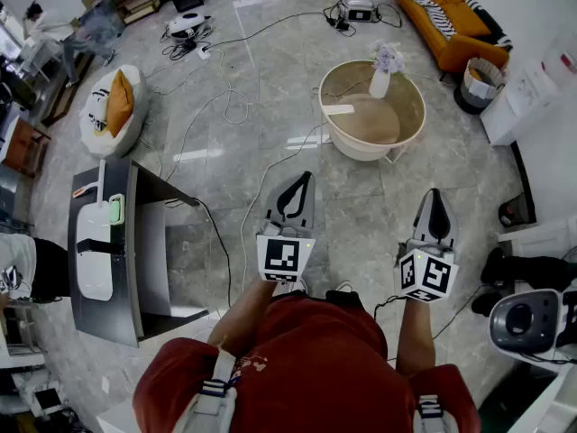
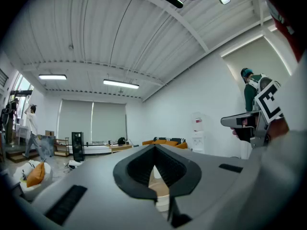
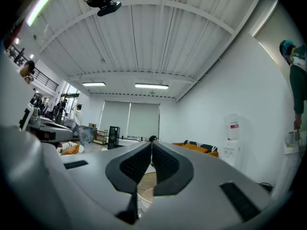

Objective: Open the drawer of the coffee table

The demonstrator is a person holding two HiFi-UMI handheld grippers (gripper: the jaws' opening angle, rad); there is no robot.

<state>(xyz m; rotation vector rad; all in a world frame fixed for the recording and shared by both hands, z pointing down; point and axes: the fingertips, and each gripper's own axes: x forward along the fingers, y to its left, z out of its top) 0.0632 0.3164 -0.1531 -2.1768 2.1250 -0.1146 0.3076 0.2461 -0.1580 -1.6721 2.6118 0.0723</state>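
Note:
The round cream coffee table (image 1: 410, 138) stands on the marble floor ahead of me, with a white vase of flowers (image 1: 383, 70) on its top. No drawer front shows from above. My left gripper (image 1: 304, 177) and my right gripper (image 1: 436, 192) are held level, side by side, well short of the table. Both are shut with nothing between the jaws. In the left gripper view the left gripper (image 2: 154, 148) has its tips together, and a strip of the coffee table (image 2: 160, 188) shows below them. In the right gripper view the right gripper (image 3: 152, 140) is likewise closed above the coffee table (image 3: 144, 188).
A dark desk (image 1: 135, 269) stands at my left. A white beanbag with an orange cushion (image 1: 113, 106) lies beyond it. Cables (image 1: 225, 106) trail over the floor. An orange sofa (image 1: 446, 12) and a waste basket (image 1: 482, 84) are far right. A grey device (image 1: 527, 318) sits near right.

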